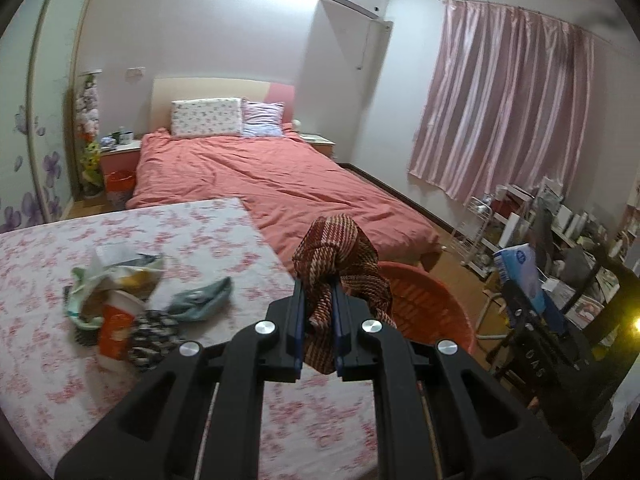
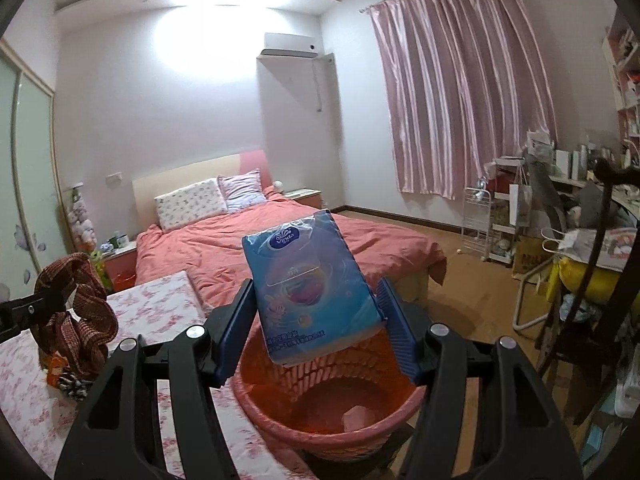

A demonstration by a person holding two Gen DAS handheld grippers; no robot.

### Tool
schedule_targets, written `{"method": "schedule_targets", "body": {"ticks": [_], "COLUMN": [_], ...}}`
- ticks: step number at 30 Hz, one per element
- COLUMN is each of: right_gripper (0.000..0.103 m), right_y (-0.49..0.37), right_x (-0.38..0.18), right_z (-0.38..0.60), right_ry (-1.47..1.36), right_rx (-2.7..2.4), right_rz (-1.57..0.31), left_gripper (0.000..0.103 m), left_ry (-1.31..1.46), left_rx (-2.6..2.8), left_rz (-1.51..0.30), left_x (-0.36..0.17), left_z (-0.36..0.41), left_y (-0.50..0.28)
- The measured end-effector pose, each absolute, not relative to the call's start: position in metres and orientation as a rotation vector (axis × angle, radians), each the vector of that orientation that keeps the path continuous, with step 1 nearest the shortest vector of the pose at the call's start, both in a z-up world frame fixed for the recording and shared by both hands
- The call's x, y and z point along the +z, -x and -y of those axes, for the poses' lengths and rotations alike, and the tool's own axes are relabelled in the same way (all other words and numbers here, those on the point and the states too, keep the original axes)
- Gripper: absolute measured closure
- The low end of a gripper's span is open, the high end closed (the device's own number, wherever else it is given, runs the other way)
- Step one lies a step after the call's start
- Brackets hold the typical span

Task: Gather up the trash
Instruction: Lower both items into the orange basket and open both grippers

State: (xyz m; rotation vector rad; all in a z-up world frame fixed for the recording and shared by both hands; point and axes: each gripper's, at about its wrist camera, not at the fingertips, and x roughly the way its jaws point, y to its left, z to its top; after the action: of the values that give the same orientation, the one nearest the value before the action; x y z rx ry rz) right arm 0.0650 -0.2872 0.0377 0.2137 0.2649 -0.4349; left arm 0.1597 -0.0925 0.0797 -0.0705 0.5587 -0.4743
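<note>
The left hand-held gripper [image 1: 318, 300] is clenched on a red-brown woven cloth [image 1: 340, 256]. The cloth is bunched and knotted; its bulk rises above the fingertips and a tail hangs down between the blue pads [image 1: 298, 320], so its long axis runs roughly along the fingers, pointing away toward the bed [image 1: 280, 176]. It is held in the air over the near edge of the surface [image 1: 180, 232], just left of the orange basket [image 1: 432, 300].

The right hand-held gripper [image 2: 316, 320] has its jaws spread wide, and a blue tissue pack [image 2: 308, 284] sits between them. The right pad [image 2: 396, 320] touches the pack's lower right corner; the left pad [image 2: 236, 320] lies along its left edge, though whether it presses there I cannot tell. The pack's long axis runs up and away from the camera, tilted slightly left at the top, with the logo end farthest and the printed face toward the lens. It hangs directly above the basket [image 2: 280, 416], which holds a pale scrap [image 2: 358, 416] at the bottom.

On the floral surface lies a heap of litter: crumpled wrappers [image 1: 116, 276], an orange cup [image 1: 116, 332], a teal rag [image 1: 200, 300] and a dark patterned piece [image 1: 152, 340], all touching or just beside one another, well left of the basket.
</note>
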Motion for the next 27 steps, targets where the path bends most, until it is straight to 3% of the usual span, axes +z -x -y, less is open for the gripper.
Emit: {"method": "schedule_targets", "body": {"ticks": [17, 21, 27], "right_gripper": [0.042, 0.045, 0.06], "right_y": [-0.067, -0.071, -0.107], "right_x": [0.021, 0.017, -0.008], "right_z": [0.319, 0.324, 0.343], "right_ry": [-0.306, -0.322, -0.358], "right_rx": [-0.456, -0.446, -0.439], "right_rz": [-0.298, -0.301, -0.365], "left_gripper": [0.091, 0.091, 0.09], "left_ry": [0.041, 0.035, 0.018], "left_rx": [-0.605, -0.623, -0.616], "left_rz": [-0.628, -0.645, -0.674], "left_x": [0.044, 0.034, 0.01], "left_z": [0.176, 0.19, 0.216], "left_y": [-0.191, -0.196, -0.217]}}
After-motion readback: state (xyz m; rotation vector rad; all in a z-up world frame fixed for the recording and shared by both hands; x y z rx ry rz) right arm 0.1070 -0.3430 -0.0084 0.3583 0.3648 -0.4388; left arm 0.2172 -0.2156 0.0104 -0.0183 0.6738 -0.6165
